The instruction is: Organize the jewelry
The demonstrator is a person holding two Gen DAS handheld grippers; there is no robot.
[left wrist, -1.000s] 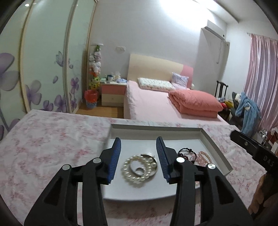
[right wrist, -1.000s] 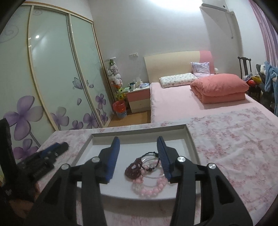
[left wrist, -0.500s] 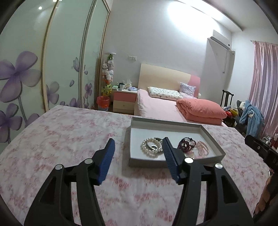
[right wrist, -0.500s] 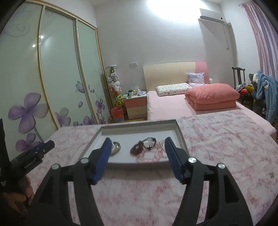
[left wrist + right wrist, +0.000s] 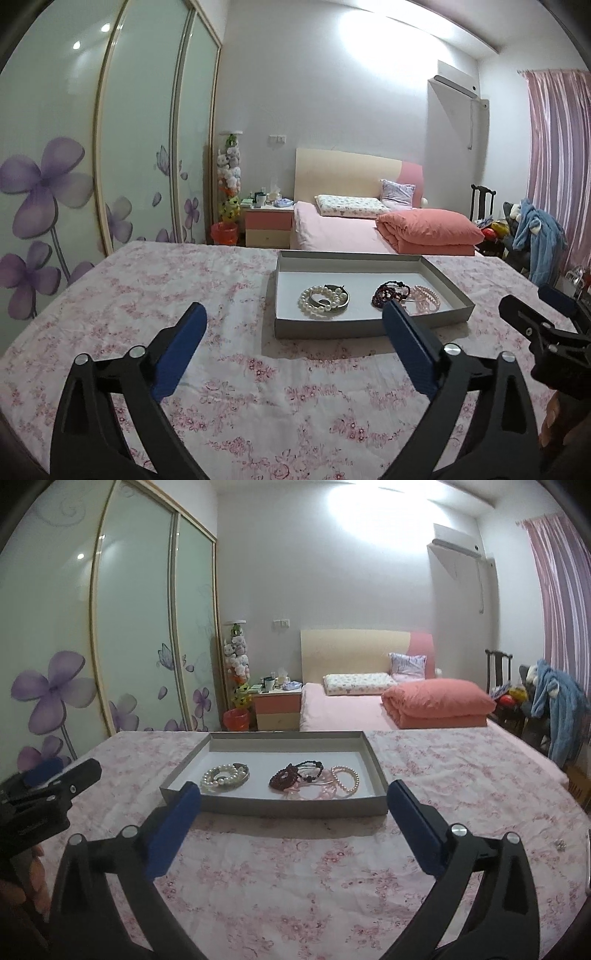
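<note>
1. Where the pink floral cotton tablecloth (image 5: 424, 760) spreads over the wide flat surface, it carries everything else in both views.
2. A shallow rectangular grey cardboard tray (image 5: 273, 806) with a white floor lies on that cloth, ahead of both tools.
3. The black left gripper with blue pads (image 5: 293, 325) hangs above the cloth on the near side of the tray, its jaws spread wide and holding nothing.
4. The black right gripper with blue pads (image 5: 293, 801) sits likewise just short of the tray's near wall, jaws wide apart and empty.
5. A white pearl bead bracelet (image 5: 318, 302) lies coiled in the tray's left half, around a silver metal bangle (image 5: 338, 300).
6. A pale pink bead bracelet (image 5: 345, 779) lies in the right half.
7. A dark red bead bracelet (image 5: 282, 776) lies left of the pink one, touching a thin black bead bracelet (image 5: 314, 765).
</note>
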